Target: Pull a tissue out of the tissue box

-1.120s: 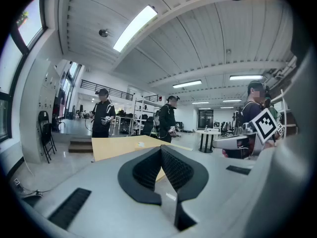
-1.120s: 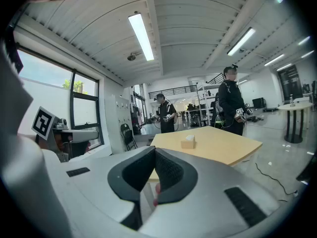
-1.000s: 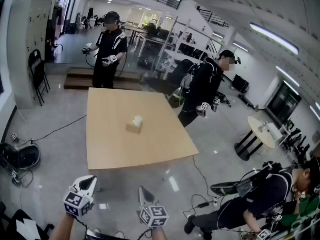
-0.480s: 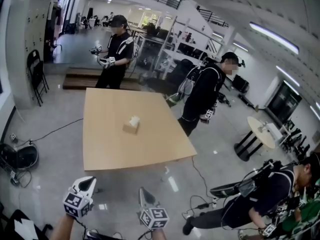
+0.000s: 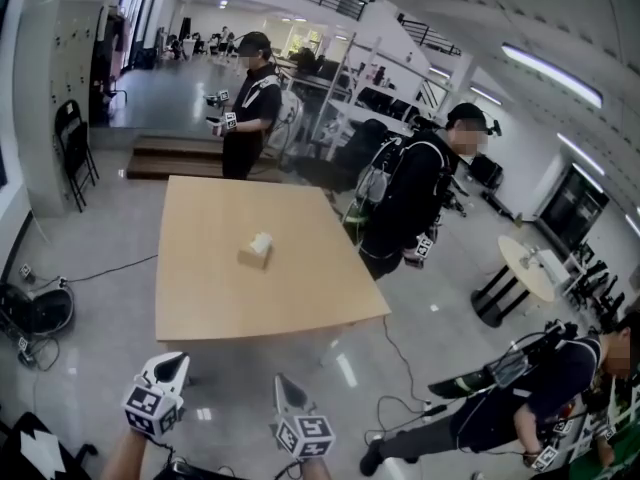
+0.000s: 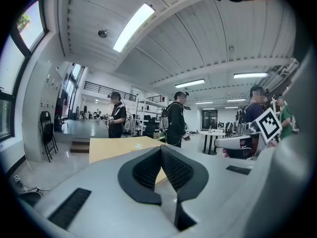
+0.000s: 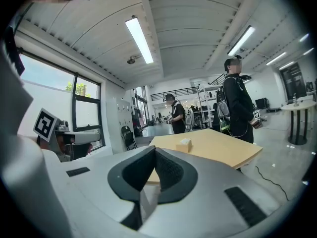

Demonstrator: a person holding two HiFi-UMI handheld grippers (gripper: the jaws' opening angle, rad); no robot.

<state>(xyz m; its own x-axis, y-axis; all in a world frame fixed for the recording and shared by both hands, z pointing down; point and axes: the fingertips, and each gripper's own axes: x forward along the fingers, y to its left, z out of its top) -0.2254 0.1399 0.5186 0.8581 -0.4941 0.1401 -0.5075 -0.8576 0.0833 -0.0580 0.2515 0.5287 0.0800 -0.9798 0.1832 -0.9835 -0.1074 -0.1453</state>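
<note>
Head view, tissue box (image 5: pixel 256 251) on table (image 5: pixel 300 298), tissue protruding on top

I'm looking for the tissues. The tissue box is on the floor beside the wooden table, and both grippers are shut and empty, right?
Not quite. The tissue box stands on the wooden table, not on the floor beside it, as the head view shows. The rest holds: the left gripper and the right gripper are both shut and empty.
</note>
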